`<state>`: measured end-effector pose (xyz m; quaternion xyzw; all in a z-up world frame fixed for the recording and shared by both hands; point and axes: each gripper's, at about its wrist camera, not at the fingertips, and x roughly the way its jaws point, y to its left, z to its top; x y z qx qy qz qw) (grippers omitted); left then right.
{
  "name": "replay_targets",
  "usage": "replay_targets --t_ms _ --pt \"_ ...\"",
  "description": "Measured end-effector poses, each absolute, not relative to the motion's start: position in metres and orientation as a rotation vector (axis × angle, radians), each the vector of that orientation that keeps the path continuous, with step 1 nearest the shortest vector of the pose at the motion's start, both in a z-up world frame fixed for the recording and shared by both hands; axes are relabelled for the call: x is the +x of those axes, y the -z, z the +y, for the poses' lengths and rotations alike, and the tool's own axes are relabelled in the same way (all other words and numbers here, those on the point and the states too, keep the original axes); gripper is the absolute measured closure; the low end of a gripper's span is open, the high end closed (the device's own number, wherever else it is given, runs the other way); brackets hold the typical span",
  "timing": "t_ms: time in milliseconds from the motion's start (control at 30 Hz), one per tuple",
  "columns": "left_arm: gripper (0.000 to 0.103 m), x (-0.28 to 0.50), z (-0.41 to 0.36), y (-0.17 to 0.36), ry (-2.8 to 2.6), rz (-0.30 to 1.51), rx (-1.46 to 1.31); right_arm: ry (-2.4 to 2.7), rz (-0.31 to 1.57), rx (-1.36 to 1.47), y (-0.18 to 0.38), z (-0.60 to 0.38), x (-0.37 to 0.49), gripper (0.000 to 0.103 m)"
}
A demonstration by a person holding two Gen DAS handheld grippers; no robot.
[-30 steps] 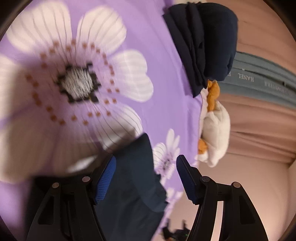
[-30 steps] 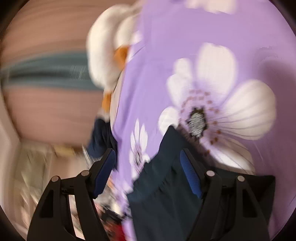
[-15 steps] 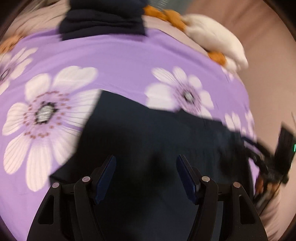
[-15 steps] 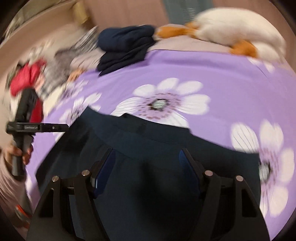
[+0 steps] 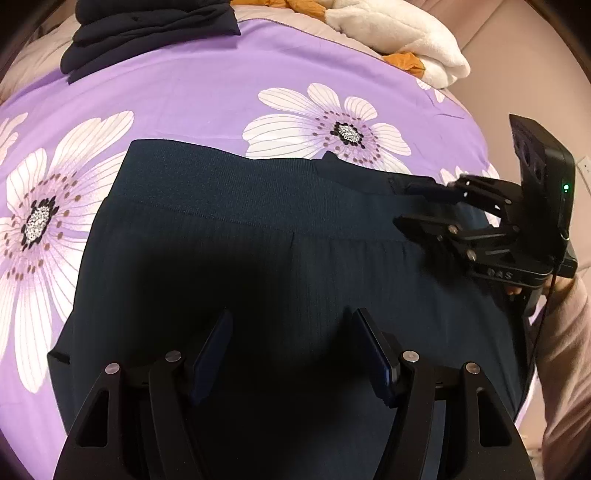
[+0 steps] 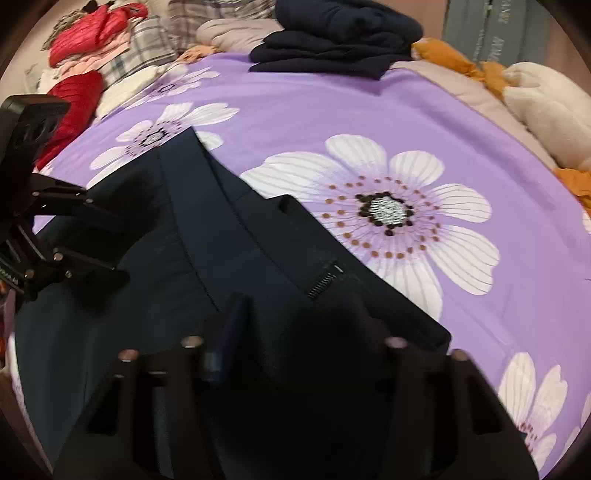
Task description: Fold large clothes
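Dark navy ribbed trousers (image 5: 258,266) lie flat on the purple floral bedsheet (image 5: 207,92); left hand-held gripper (image 5: 291,354) and right hand-held gripper (image 6: 295,354) hover open, empty, before grasping an edge to fold

Dark navy ribbed trousers (image 5: 258,258) lie ahead of the black left gripper (image 5: 291,354) with blue pads (image 5: 212,354), on a purple bedsheet (image 5: 207,92) printed with white flowers.

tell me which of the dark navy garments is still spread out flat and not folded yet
The navy trousers lying waistband-up directly under both grippers; the other dark clothes sit as a folded stack at the far edge of the purple sheet.
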<state>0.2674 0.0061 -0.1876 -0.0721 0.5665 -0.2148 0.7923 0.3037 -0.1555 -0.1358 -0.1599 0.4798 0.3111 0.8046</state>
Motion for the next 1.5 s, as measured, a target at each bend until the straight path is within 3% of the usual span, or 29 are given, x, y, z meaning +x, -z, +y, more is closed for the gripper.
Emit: replay_targets --t_ms 33,100,233,333,600,800,900,1200,1300,1333,1367,1500 --pt "0.037 0.267 0.007 0.187 0.464 1.219 -0.158 -0.681 1.040 -0.351 0.137 -0.155 0.304 0.084" --pt "0.037 0.266 0.007 0.187 0.466 1.218 -0.162 -0.697 1.053 -0.365 0.139 -0.154 0.301 0.095" --pt "0.037 0.268 0.003 0.187 0.458 1.200 -0.155 -0.667 0.978 -0.432 0.132 -0.148 0.288 0.098" --pt "0.037 0.274 0.003 0.188 0.435 1.188 -0.171 -0.578 0.909 -0.457 0.124 -0.146 0.293 0.098" --pt "0.037 0.287 0.012 0.191 0.408 1.174 -0.244 -0.498 0.953 -0.393 0.144 -0.144 0.311 0.096" --pt "0.037 0.266 0.024 0.173 0.368 1.140 -0.189 -0.393 0.863 -0.166 0.094 -0.193 0.292 0.077" --pt "0.037 0.244 0.018 0.170 0.397 1.127 -0.091 -0.388 0.880 -0.092 0.082 -0.219 0.262 0.062" --pt "0.037 0.226 0.026 0.194 0.325 1.137 0.034 -0.185 1.101 -0.214 0.157 -0.264 0.206 0.066" --pt "0.037 0.228 0.041 0.194 0.294 1.144 0.007 -0.153 1.071 -0.148 0.156 -0.290 0.203 0.071" --pt "0.037 0.228 0.047 0.194 0.274 1.147 0.004 -0.139 1.068 -0.146 0.155 -0.297 0.204 0.081" --pt "0.037 0.228 0.053 0.194 0.267 1.151 -0.014 -0.129 1.070 -0.138 0.155 -0.301 0.204 0.083" --pt "0.037 0.219 0.073 0.186 0.226 1.151 -0.087 -0.056 1.066 -0.103 0.145 -0.316 0.196 0.078"
